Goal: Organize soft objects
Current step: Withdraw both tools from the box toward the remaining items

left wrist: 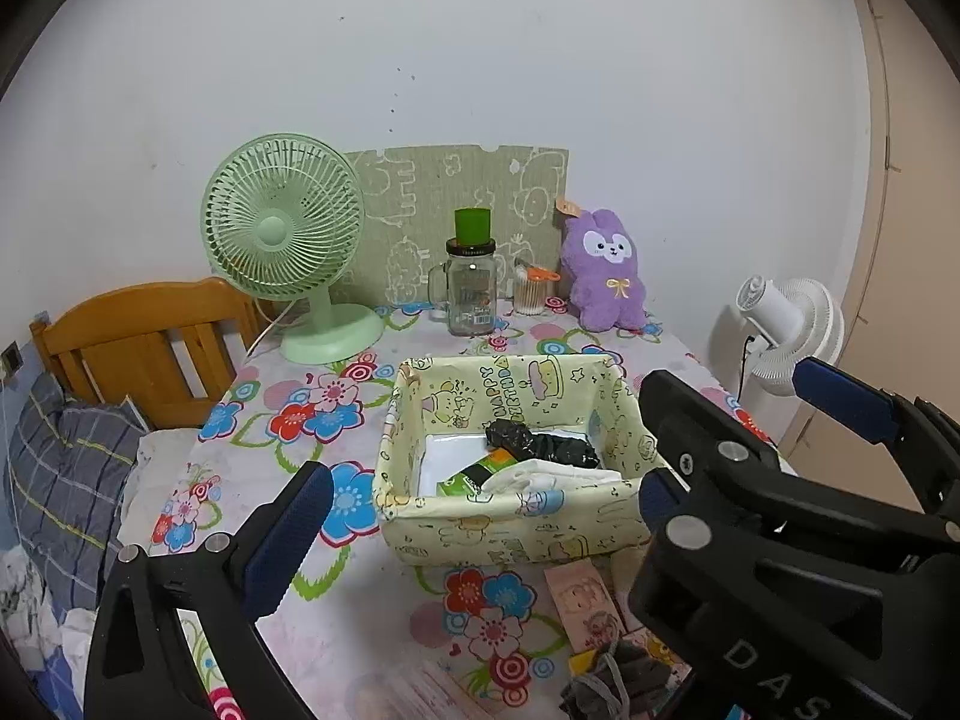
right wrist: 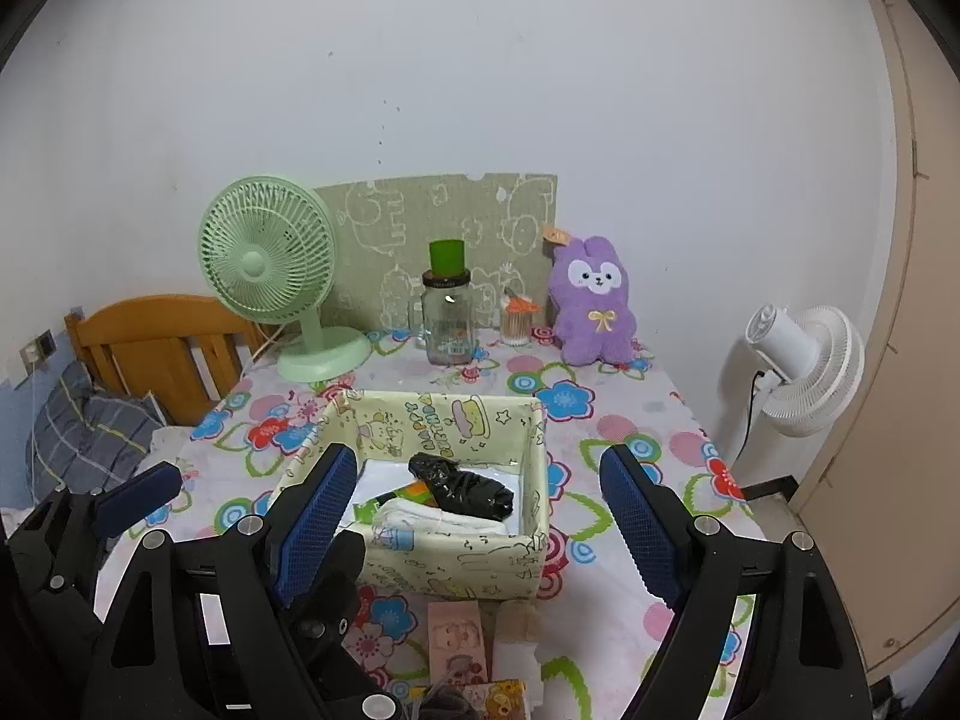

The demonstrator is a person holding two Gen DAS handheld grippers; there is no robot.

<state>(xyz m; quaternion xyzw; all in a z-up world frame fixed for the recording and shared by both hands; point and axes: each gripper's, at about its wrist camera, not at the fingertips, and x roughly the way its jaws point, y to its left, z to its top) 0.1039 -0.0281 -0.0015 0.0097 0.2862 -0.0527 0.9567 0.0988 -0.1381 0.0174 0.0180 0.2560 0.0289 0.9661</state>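
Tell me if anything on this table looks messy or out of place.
Nothing is spilled or broken. The fabric box has a slumped, skewed rim, with a crumpled black bag piled loosely inside. A few small packets and a dark knitted piece lie scattered in front of it.

Two fans are in view: one green desk fan (left wrist: 287,228) at the far left corner of the table (left wrist: 384,588), and one white fan (right wrist: 801,369) standing beyond the table's right edge. One purple plush rabbit (left wrist: 606,270) sits at the far edge. One glass jar (left wrist: 471,288) with a green cap stands at the far edge, with one small container of cotton swabs (left wrist: 529,291) just beside it. One fabric box (left wrist: 510,516) sits mid-table; inside it lie one black bundle (left wrist: 543,444), one white folded cloth (left wrist: 543,477) and one green packet (left wrist: 474,474). Two grippers count: one left gripper (left wrist: 480,495), one right gripper (right wrist: 480,492). Near the front edge lie a few small cards; their count is unclear.
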